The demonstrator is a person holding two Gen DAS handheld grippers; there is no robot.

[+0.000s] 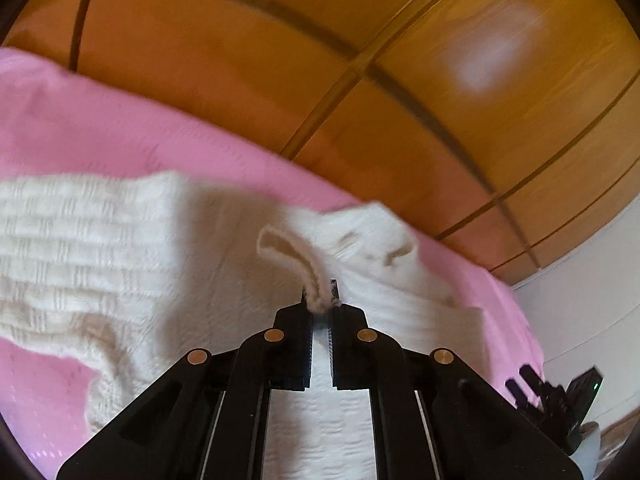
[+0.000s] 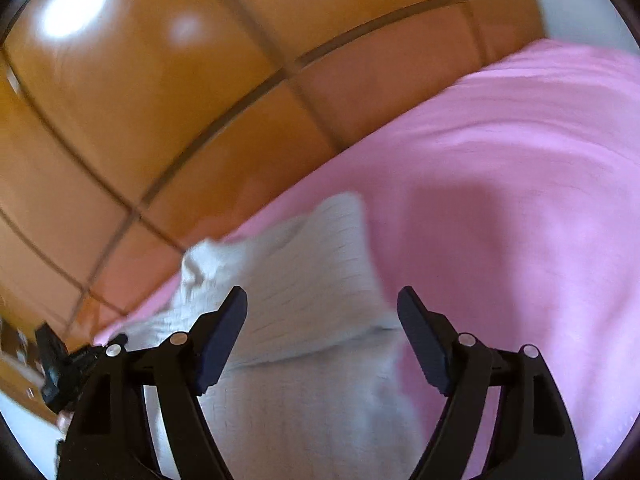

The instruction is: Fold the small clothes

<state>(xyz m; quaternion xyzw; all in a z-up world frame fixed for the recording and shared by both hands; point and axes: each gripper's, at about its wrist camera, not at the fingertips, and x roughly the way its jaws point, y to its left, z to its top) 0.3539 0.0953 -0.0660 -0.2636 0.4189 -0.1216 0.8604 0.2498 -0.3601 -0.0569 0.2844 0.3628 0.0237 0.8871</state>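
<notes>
A: Where's the garment?

B: A white knitted garment [image 1: 120, 248] lies spread on a pink bedspread [image 1: 100, 120]. From the right wrist camera it shows as a pale ribbed knit [image 2: 304, 280] with one part folded over the rest, a crease running across it just past the fingertips.

A: And the left claw?

B: The left claw [image 1: 320, 300] is clamped together on a narrow ribbed edge of the knit, which loops up from the fabric and is pinched right at the fingertips. A bit of fluff sticks out between them. The picture is blurred, so I can't say which part of the garment that edge belongs to.

A: The right one?

B: The right claw [image 2: 322, 308] stands wide apart, with nothing gripped. The knit lies below the gap between its fingers; I cannot tell whether the tips touch the cloth.

A: Any baskets or boxes?

B: None that I can make out. Behind the bedspread is an orange-brown wooden panelled surface [image 1: 360, 60] with dark grooves, and a strip of white wall [image 1: 592, 300] at the edge. Each camera catches the other gripper as a small black shape low at the side.
</notes>
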